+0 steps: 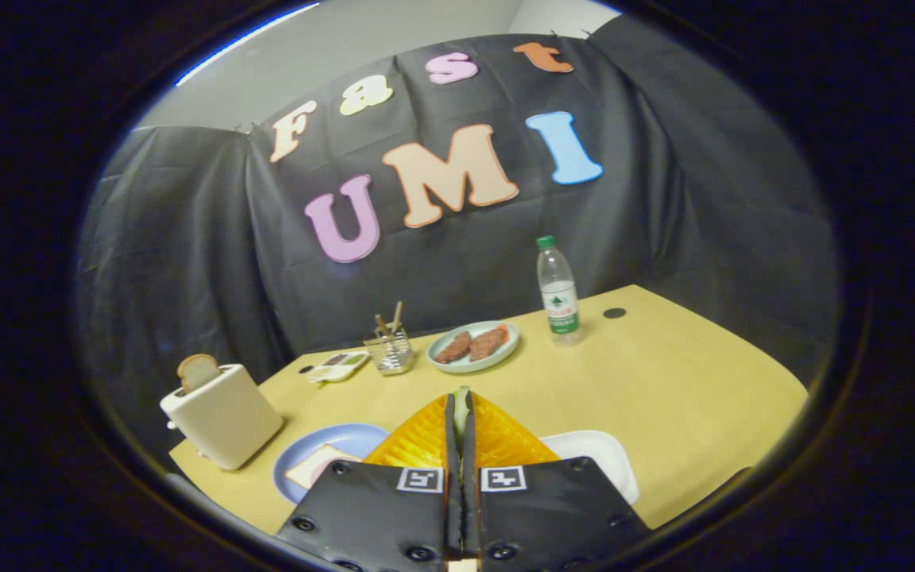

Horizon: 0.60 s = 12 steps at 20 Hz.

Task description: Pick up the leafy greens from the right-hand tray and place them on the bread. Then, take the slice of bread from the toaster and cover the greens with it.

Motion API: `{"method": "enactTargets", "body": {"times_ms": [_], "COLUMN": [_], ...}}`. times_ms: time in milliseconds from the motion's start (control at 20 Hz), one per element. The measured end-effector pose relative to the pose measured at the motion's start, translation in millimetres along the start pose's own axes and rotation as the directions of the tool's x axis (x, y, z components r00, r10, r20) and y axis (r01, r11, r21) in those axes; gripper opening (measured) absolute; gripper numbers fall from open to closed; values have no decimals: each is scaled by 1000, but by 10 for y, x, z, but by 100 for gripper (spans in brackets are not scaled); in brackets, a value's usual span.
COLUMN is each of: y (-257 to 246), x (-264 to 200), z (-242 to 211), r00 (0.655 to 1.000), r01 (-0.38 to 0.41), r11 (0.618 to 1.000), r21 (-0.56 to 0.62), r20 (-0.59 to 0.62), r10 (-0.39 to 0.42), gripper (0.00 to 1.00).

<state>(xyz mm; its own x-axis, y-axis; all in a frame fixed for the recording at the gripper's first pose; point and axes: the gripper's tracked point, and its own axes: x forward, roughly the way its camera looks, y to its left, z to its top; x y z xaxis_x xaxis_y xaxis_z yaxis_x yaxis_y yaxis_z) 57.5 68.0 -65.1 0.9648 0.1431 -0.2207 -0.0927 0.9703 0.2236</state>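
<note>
Pinching a thin green leafy sliver (pixel 462 400) between nearly closed fingers, the gripper (pixel 462 407) hovers above the tabletop (pixel 664 381) with the pale bread slice (pixel 316 466) on the round blue plate (pixel 338 439) lying down-left, white tray (pixel 600 461) right, white toaster (pixel 223 415) farther left.

The gripper (pixel 461 405) hides much of the blue plate (pixel 346 441), the bread (pixel 313 467) on it and the white tray (pixel 604 461). A green sliver between the near-closed fingertips may be the greens (pixel 462 402). The toaster (pixel 223 413) covers its slice's (pixel 198 370) lower part.
</note>
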Motion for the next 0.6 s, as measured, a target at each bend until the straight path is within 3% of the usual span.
{"method": "enactTargets", "body": {"times_ms": [400,600], "y": [1390,1791], "x": [43,135], "z": [-27,-173], "r00": [964,950], "r01": [-267,-312], "r11": [963,949], "r21": [22,50], "r20": [13,-14], "r10": [267,313], "gripper": [3,4]}}
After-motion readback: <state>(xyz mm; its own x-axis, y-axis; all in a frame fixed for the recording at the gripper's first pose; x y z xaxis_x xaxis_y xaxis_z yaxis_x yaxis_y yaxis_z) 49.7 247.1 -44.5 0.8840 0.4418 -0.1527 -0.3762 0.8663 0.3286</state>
